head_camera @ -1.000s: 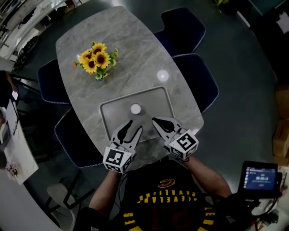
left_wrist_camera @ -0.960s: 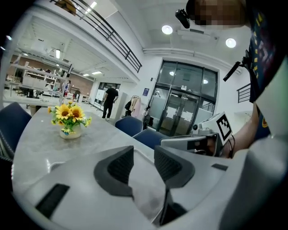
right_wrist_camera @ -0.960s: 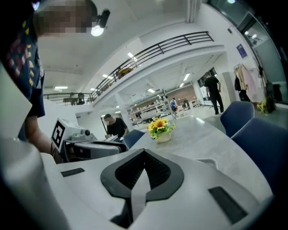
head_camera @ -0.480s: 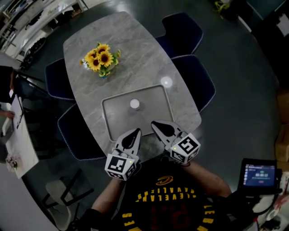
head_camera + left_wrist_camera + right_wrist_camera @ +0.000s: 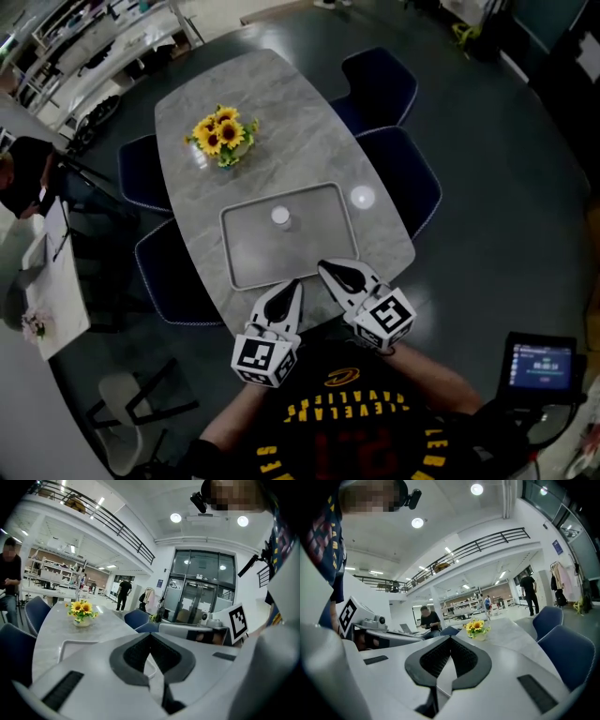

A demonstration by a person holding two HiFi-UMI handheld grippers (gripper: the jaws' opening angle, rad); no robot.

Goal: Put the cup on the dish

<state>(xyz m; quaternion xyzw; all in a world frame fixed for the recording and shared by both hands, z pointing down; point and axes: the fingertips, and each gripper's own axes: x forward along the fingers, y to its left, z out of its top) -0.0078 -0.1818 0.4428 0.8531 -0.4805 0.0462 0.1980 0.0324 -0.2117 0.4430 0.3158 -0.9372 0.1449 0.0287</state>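
Head view: steeply down, high above the grey marble table (image 5: 292, 120). Gripper views: low, level across it. All three share the yellow sunflower bouquet (image 5: 223, 136).

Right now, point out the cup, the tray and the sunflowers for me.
cup (image 5: 280, 217), head view, its white top.
tray (image 5: 286, 258), head view, its bare floor.
sunflowers (image 5: 224, 137), head view, middle of the blooms.

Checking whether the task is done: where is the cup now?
Head view: the cup stands on the tray, near the middle of its far edge, on the near side of the sunflowers.
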